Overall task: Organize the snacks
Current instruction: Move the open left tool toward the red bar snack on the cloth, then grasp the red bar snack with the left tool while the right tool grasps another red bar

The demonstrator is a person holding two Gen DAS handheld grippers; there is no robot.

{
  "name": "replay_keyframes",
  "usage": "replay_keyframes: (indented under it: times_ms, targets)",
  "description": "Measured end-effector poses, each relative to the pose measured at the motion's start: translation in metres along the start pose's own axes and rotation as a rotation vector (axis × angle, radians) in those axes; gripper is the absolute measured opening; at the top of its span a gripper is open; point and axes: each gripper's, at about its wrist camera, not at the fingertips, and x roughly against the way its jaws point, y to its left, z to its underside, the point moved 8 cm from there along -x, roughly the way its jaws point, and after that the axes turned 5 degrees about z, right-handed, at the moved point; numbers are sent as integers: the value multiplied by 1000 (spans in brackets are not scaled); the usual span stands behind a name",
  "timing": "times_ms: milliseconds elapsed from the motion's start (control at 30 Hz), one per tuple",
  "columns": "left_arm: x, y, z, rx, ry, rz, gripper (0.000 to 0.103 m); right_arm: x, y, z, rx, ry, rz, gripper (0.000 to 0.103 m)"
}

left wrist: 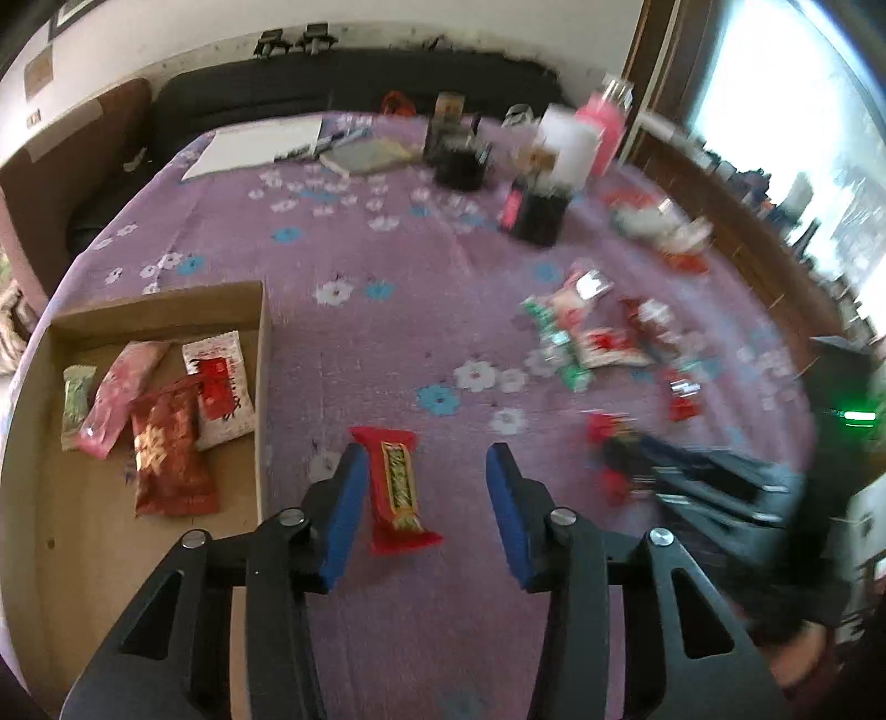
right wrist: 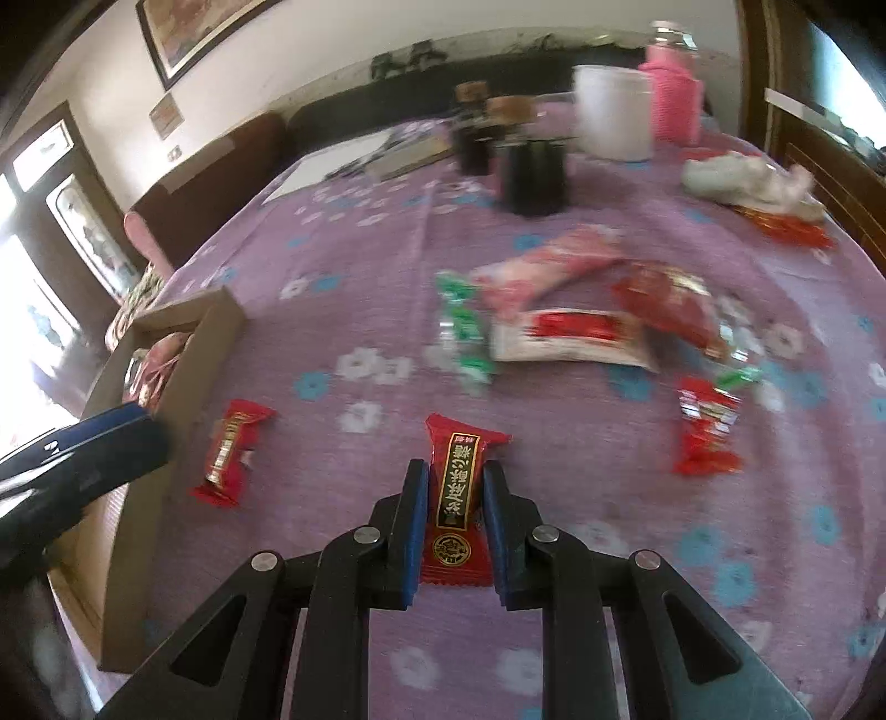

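Right tool (right wrist: 454, 493) pinches a red candy (right wrist: 457, 498); left tool (left wrist: 426, 471), open, straddles another candy (left wrist: 398, 487).

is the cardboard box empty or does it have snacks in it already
Not empty. The left wrist view shows four packets lying flat inside the cardboard box: green, pink, dark red and white-and-red.

Far end of the desk, a white cup (right wrist: 612, 111) stands just beside a pink bottle (right wrist: 673, 97). Nearer, a black holder (right wrist: 531, 177). A white sheet of paper (left wrist: 260, 144) lies flat, far left. A framed picture (right wrist: 194, 33) hangs on the wall.
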Motion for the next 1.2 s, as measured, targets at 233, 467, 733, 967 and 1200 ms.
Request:
replay_keyframes:
  times_ms: [233, 467, 733, 967, 1200]
  targets:
    - [-34, 4, 13, -24, 91, -99, 37, 3, -20, 0, -40, -16, -41, 21]
    - [-24, -9, 22, -48, 83, -79, 16, 4, -18, 5, -37, -9, -57, 25]
    - [30, -8, 28, 0, -7, 25, 16, 9, -7, 9, -2, -38, -55, 20]
    - [91, 62, 34, 98, -91, -20, 17, 34, 11, 1, -19, -84, -132, 19]
    - [96, 157, 50, 258, -76, -114, 17, 60, 74, -8, 38, -56, -241, 19]
